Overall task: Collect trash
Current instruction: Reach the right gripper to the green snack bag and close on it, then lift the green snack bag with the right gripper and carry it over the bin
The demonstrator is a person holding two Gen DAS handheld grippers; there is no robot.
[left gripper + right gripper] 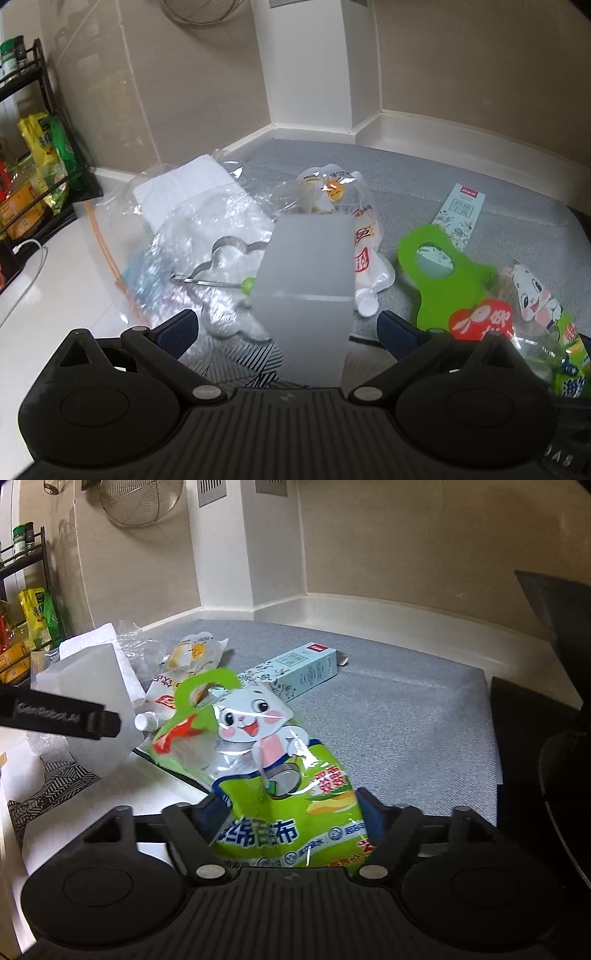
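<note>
My left camera sits on the left gripper (288, 328) and looks forward and down, close over the grey mat (424, 177). My right camera sits on the right gripper (291, 812) and looks down the same way, from further right. Both see the green rabbit packet (532, 295) (258, 746), the spouted pouch (347, 218) (177, 679) and the wall corner.

Black ribbed left tool (288, 328), right tool (291, 812), blue pads, silver screws

One green bag (280, 775), one pouch (364, 240), one box (299, 672).
</note>
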